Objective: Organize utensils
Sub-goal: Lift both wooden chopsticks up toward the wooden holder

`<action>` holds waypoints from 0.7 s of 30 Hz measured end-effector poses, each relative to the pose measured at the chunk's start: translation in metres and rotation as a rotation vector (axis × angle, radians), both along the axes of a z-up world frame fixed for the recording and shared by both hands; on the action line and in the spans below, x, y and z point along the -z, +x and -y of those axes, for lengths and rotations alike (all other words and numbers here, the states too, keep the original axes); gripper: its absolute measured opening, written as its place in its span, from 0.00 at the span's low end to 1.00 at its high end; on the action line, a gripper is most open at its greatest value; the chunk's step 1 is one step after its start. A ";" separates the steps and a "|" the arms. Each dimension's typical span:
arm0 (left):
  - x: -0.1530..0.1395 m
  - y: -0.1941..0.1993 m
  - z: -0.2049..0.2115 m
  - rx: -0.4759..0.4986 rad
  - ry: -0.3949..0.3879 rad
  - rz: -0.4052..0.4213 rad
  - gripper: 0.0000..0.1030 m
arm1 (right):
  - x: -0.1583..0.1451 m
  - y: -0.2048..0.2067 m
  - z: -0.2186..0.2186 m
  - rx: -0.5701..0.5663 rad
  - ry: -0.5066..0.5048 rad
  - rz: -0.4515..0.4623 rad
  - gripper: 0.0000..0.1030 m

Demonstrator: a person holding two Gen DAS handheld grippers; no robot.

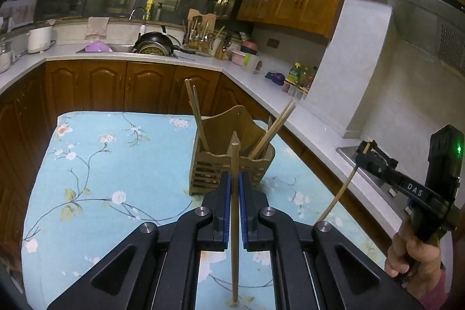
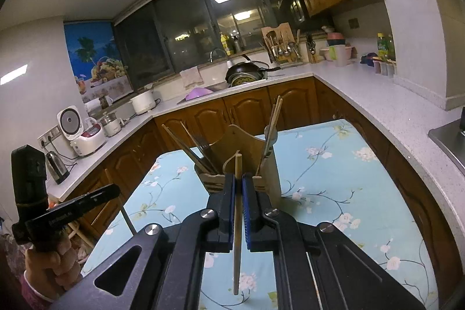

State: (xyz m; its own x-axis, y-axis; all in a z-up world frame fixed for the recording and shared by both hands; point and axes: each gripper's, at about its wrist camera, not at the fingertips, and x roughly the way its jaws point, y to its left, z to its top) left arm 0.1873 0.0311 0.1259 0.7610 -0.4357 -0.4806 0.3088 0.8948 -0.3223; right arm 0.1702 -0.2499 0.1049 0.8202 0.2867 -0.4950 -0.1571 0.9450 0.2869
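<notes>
Left gripper (image 1: 235,179) and right gripper (image 2: 239,179) each clamp one upright chopstick (image 1: 234,208) (image 2: 237,222) near the wooden utensil holder (image 1: 229,153) on the floral tablecloth (image 1: 101,179).

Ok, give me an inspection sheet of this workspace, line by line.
Surface: table under a blue floral cloth.
Job's things: wooden utensil holder standing on the cloth, chopsticks leaning inside it.
Clutter: nothing seen on the cloth.
Grippers: left claw shut on a chopstick; right claw shut on another chopstick; both raised in front of the holder.
Cables: cords on the counter by the kettle.
Surroundings: kitchen counter, sink with a black pan, wooden cabinets.
</notes>
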 end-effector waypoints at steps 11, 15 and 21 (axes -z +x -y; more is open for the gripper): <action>-0.005 0.019 -0.002 -0.019 -0.017 0.030 0.03 | -0.005 0.017 0.004 0.009 0.002 0.024 0.05; -0.008 0.028 -0.004 -0.030 -0.023 0.047 0.03 | -0.011 0.025 0.005 0.021 0.003 0.047 0.05; -0.017 0.045 -0.006 -0.061 -0.025 0.099 0.03 | -0.027 0.043 0.011 0.037 0.012 0.093 0.05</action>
